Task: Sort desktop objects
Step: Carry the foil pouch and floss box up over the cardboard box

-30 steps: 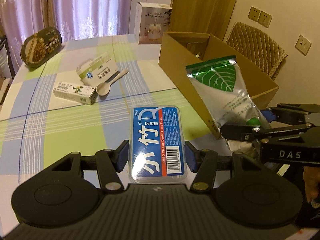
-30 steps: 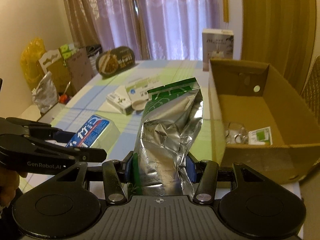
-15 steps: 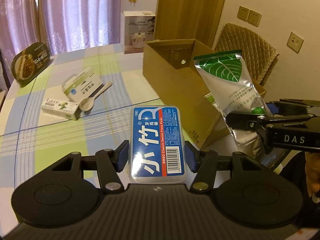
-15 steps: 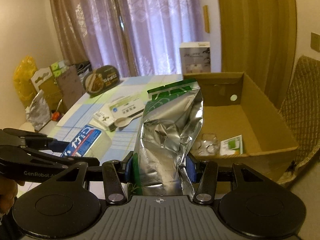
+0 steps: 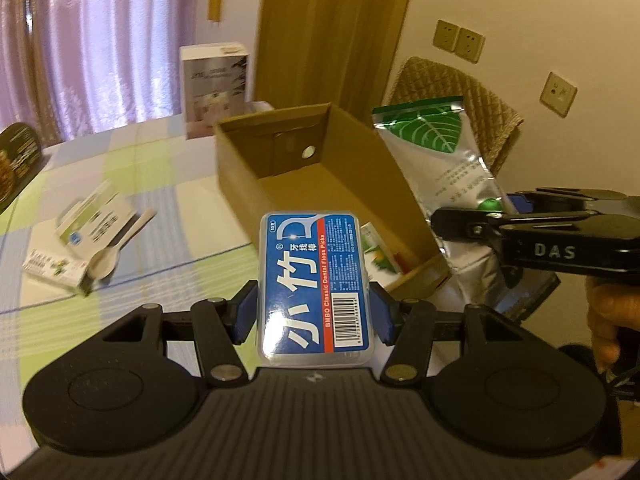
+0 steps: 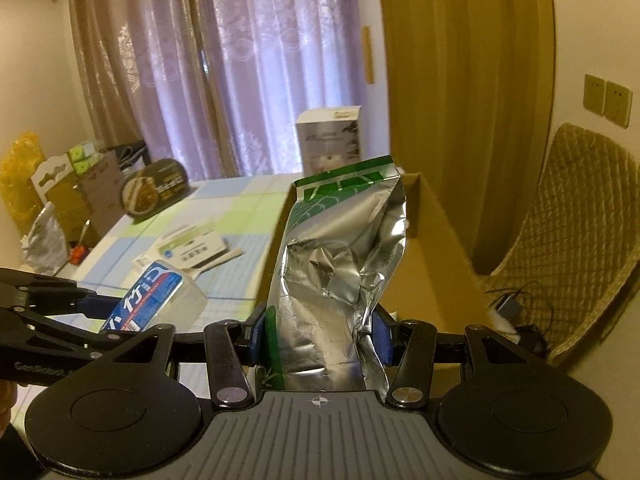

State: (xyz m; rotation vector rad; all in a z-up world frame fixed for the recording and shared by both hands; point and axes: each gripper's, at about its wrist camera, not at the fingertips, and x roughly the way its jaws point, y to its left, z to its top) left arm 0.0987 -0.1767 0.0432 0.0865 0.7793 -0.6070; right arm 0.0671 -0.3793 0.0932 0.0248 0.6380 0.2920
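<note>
Over cardboard box [image 5: 320,184]: clamped floss case [image 5: 316,284], foil pouch [image 6: 340,264].

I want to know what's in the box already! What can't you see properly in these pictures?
- Cardboard box floor: the left wrist view shows a green-and-white packet, mostly behind the floss box; in the right wrist view the foil bag blocks it.
- Small cartons and spoon: blurred, print unreadable.
- Dark oval package: cut off by the left edge, left wrist view.
</note>
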